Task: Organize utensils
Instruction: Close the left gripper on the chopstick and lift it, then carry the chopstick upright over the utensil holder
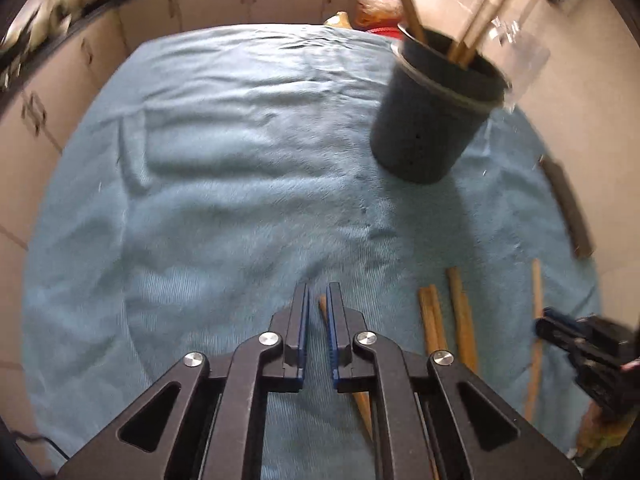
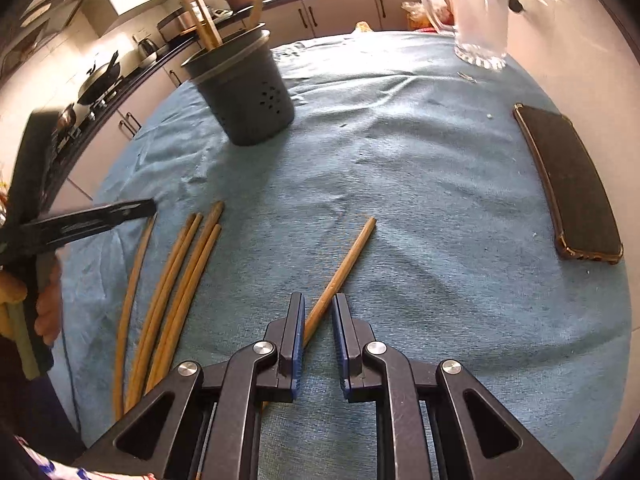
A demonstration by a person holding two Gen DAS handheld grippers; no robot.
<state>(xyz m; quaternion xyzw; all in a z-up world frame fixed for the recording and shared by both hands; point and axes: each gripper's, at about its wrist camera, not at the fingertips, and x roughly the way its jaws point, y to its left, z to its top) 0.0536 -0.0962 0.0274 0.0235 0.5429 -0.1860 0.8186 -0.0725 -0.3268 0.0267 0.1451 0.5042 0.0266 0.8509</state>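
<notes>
Two grippers are pointed steeply down at a table covered by a blue cloth (image 2: 400,168). The left gripper (image 1: 318,300) is seen with its jaws nearly closed, only a narrow gap left between the blue pads; a wooden chopstick (image 1: 323,312) runs through that gap, but whether it is pinched or merely lies on the cloth beneath cannot be told. The right gripper (image 2: 319,308) is likewise held almost closed, and a single chopstick (image 2: 344,266) passes between its pads and slants up to the right; an actual grip on it cannot be confirmed either. To the left of this one, in the right wrist view, a loose bundle of chopsticks (image 2: 176,288) is laid out on the cloth, with the left gripper seen just above it at the frame edge. Farther back a dark round holder (image 2: 248,96) is stood upright, several chopsticks already placed in it. A glass jug (image 2: 476,12) is set at the far right, and a dark phone (image 2: 568,184) lies near the right edge.
</notes>
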